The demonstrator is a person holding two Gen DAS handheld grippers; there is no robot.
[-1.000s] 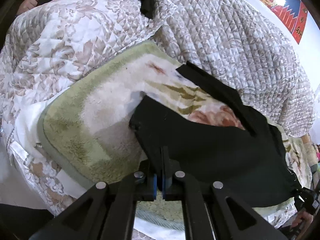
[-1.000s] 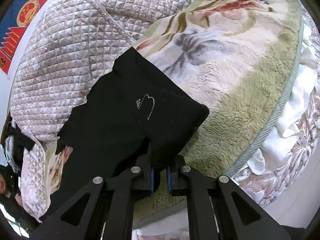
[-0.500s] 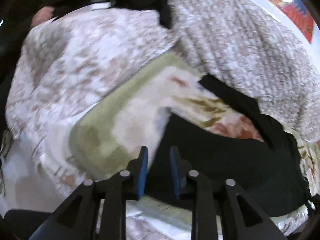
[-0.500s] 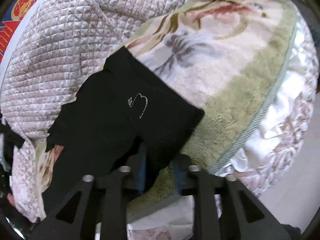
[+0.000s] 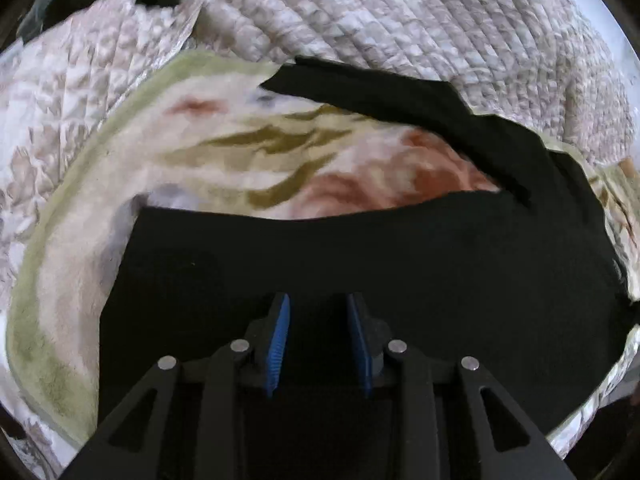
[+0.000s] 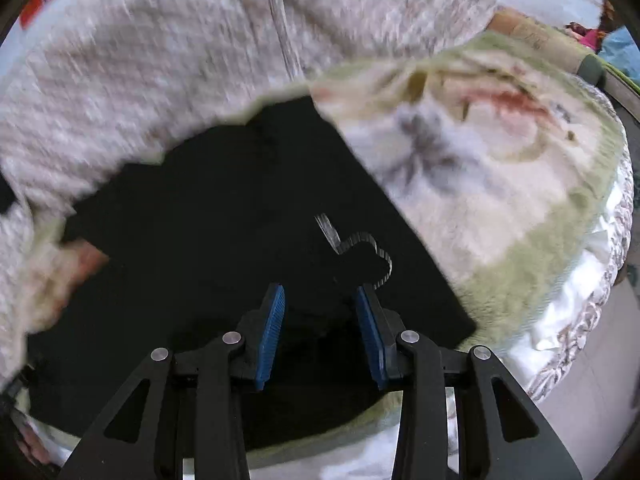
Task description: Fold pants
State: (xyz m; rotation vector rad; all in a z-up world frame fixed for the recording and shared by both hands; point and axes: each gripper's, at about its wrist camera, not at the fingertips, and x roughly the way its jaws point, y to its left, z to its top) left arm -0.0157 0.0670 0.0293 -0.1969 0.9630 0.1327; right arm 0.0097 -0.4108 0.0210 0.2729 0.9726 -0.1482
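Note:
The black pants [image 5: 400, 264] lie spread on a floral fleece blanket [image 5: 224, 148]; one leg [image 5: 400, 100] runs along the far side, the other lies near me. My left gripper [image 5: 318, 312] is open and empty just above the near leg. In the right wrist view the pants [image 6: 208, 216] show a small silver heart-shaped emblem [image 6: 360, 252]. My right gripper [image 6: 320, 304] is open and empty over the pants, close to the emblem. The view is blurred.
A quilted beige bedspread [image 5: 400, 12] is heaped behind the blanket and also shows in the right wrist view [image 6: 180, 48]. The blanket's green border [image 6: 536, 264] and a white patterned sheet [image 6: 588, 280] mark the bed's edge at right.
Both grippers were shut on the pants' near edge a second ago; both have opened and let go. Both have moved in over the pants, which now lie flat.

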